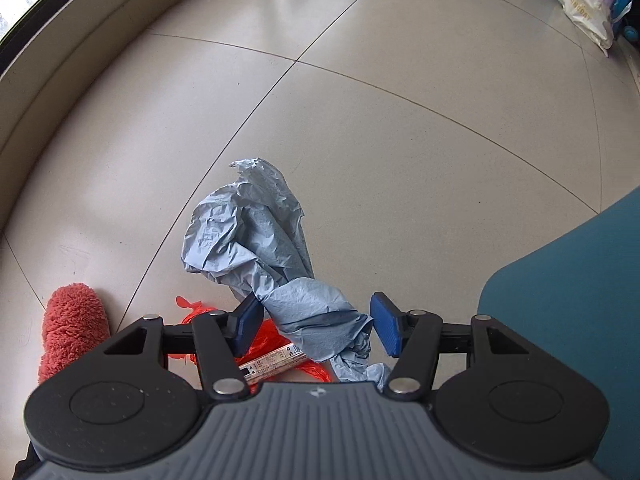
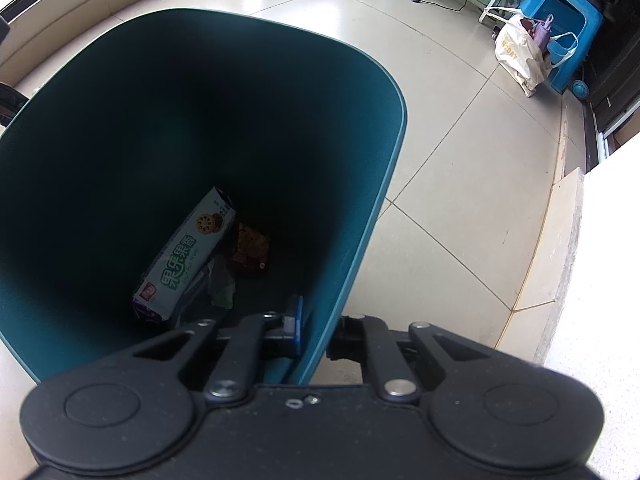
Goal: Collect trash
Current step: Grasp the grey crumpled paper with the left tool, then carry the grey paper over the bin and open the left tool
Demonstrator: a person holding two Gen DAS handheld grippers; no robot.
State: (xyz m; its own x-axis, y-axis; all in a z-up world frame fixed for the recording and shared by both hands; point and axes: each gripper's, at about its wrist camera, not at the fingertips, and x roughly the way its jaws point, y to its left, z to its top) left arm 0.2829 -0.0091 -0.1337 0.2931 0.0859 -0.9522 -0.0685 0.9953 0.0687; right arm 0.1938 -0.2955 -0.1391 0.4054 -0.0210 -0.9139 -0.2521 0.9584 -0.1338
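My left gripper point(image 1: 316, 326) is open, its blue pads either side of a crumpled blue-grey paper wad point(image 1: 256, 236) that lies on the tiled floor. Under it lie an orange plastic bag point(image 1: 272, 330) and a small printed wrapper point(image 1: 272, 366). My right gripper point(image 2: 316, 326) is shut on the near wall of the teal trash bin point(image 2: 360, 208), one pad inside, one outside. In the bin lie a white-green biscuit packet point(image 2: 188, 252), a dark red snack wrapper point(image 2: 250, 252) and a crumpled scrap point(image 2: 220, 284). The bin's side shows in the left wrist view point(image 1: 568, 308).
A red fluffy duster or slipper point(image 1: 72, 324) lies left of the trash. A wall base and window run along the left point(image 1: 60, 92). A white tote bag point(image 2: 518, 56) leans on a blue stool point(image 2: 568, 20) far right. A white step edge point(image 2: 568, 264) is at right.
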